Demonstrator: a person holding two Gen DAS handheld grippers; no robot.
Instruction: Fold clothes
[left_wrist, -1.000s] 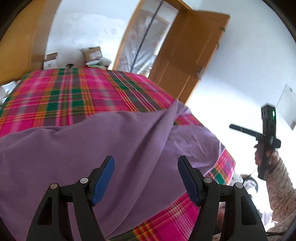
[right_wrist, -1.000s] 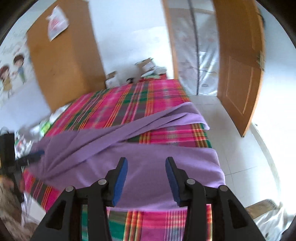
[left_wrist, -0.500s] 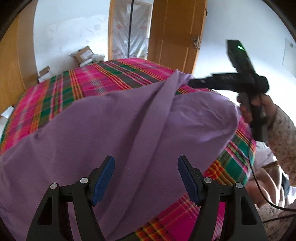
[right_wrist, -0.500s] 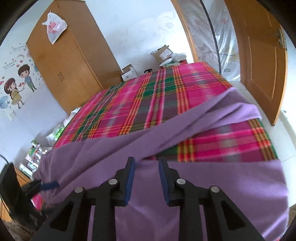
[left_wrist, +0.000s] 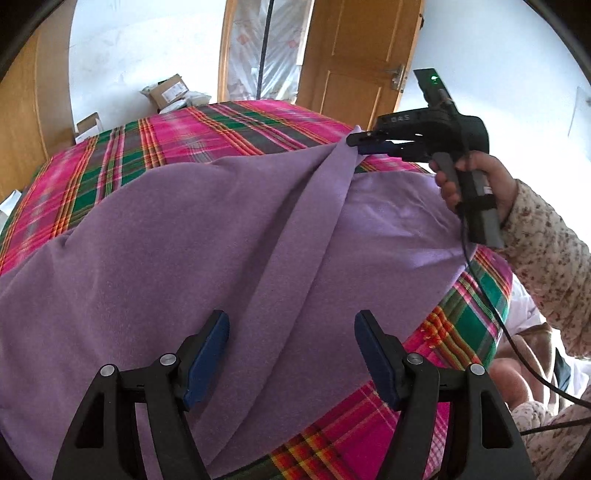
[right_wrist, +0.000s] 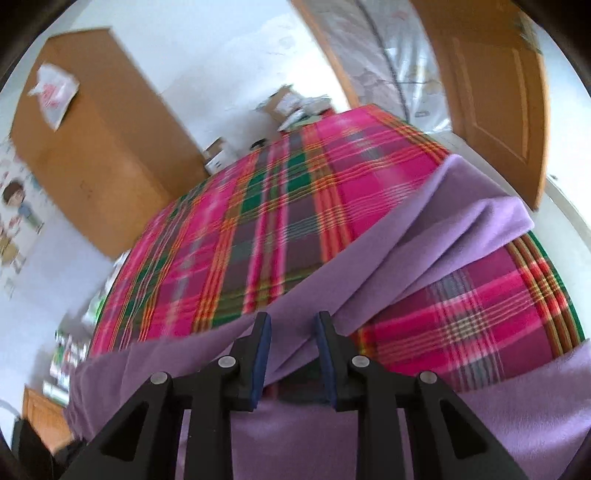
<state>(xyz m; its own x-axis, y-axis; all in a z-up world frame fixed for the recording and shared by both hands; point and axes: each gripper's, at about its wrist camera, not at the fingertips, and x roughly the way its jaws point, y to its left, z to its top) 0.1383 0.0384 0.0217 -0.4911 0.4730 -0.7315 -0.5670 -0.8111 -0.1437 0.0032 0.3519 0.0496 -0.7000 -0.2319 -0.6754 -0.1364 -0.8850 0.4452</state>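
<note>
Purple garment (left_wrist: 192, 258): soft matt cloth, fine fuzzy nap, no sheen. Plaid bedcover (right_wrist: 266, 229): woven cloth, matt, pink, green and orange checks. Left gripper (left_wrist: 291, 354): matt black plastic frame, silvery metal pins, dull blue rubbery pads. Right gripper (left_wrist: 356, 142): same black plastic. Door (left_wrist: 354, 55) at 12 o'clock: smooth varnished wood, slight gloss. Sleeve (left_wrist: 546, 254) at 3 o'clock: speckled fuzzy cloth.

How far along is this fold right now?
Early. Done: the purple garment lies spread on the plaid bed. In hand: the right hand-held gripper pinches a corner, pulling a taut ridge across the cloth; the left hand-held gripper is open above the near part, gripping nothing. Left: no finished fold shows, so carrying the corner over, flattening and the remaining folds.
</note>
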